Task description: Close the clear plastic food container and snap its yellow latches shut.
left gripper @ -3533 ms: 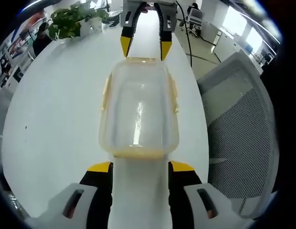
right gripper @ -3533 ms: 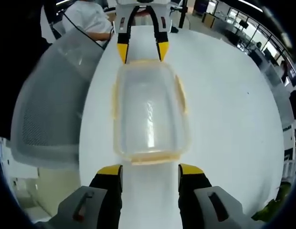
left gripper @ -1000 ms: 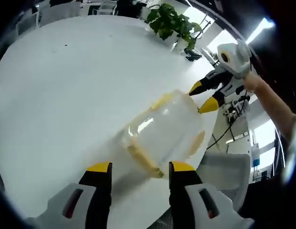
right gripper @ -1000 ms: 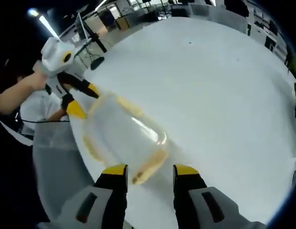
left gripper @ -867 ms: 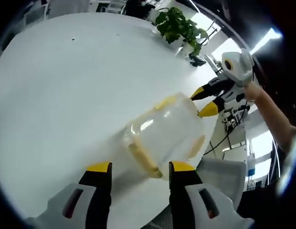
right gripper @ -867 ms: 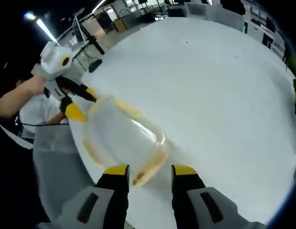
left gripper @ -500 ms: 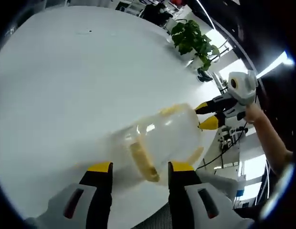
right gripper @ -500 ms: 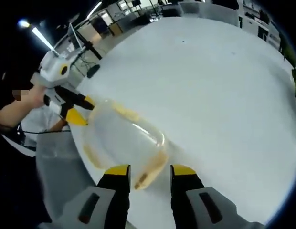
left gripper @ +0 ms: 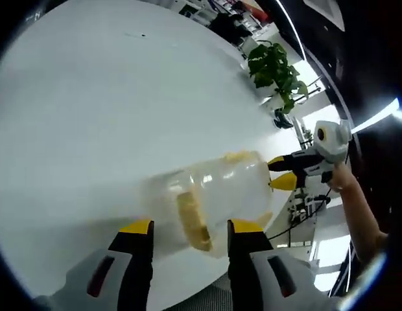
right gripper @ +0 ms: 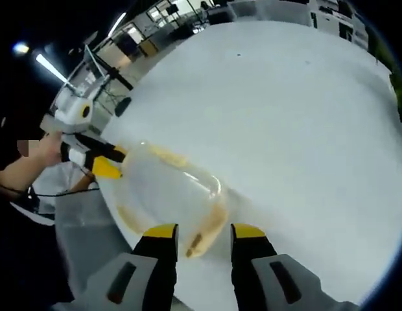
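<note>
Blurring container (left gripper: 214, 194); latches (right gripper: 204, 236) indistinct

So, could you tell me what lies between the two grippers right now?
The clear container with its yellow latch spans the stretch from the left gripper to the right gripper in the left gripper view.

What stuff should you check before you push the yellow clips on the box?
1. Lid on the clear container: ok, it looks seated.
2. Container on the white table: ok, though near the edge.
3. Left gripper straddling the near yellow latch: ok, jaws apart.
4. Right gripper lined up with its end latch: ok, jaws apart.
5. Latches snapped shut: cannot tell.
</note>
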Motion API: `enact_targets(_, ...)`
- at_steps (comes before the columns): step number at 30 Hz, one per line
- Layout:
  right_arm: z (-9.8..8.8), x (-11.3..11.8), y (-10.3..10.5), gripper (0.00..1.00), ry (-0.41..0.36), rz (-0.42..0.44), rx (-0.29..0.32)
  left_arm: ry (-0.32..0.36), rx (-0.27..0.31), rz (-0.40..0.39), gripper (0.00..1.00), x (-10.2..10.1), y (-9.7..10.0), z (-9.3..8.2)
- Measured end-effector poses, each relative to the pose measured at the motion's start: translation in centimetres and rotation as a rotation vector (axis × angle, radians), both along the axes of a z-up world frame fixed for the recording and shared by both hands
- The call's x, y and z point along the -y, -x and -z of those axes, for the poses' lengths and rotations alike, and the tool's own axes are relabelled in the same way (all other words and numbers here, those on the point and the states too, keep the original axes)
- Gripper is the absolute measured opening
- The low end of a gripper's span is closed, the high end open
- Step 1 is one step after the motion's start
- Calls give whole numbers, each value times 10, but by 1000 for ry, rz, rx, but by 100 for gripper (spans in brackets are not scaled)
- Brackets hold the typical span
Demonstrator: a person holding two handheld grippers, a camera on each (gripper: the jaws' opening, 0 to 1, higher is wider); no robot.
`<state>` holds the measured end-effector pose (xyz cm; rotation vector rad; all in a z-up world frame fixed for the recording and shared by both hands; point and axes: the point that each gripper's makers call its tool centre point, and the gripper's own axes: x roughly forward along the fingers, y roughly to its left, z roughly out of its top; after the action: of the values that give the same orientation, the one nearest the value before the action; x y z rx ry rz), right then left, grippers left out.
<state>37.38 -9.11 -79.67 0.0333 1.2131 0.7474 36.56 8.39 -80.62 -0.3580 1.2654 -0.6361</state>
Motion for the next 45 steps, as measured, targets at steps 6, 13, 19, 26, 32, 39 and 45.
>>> enact_targets(6,1,0,0,31,-19,41,-25,32,-12,-46,45,1,0,-1)
enact_targets(13,-1,-2,2,30,-20,56,-31,32,-15,-60,45,2,1,1)
enact_targets(19,0,-7,4,30,-37,64,-38,30,-18,-58,45,3,0,3)
enact_targets(26,0,-7,4,29,-36,60,-36,37,-33,-69,44,4,0,4)
enact_targets(32,1,-6,4,28,-42,63,-46,69,-51,-83,40,8,0,3)
enact_targets(39,0,-7,4,28,-36,53,-47,105,-41,-67,31,18,1,-1)
enact_targets(45,1,-7,4,28,-37,49,-59,110,-54,-62,31,23,2,1)
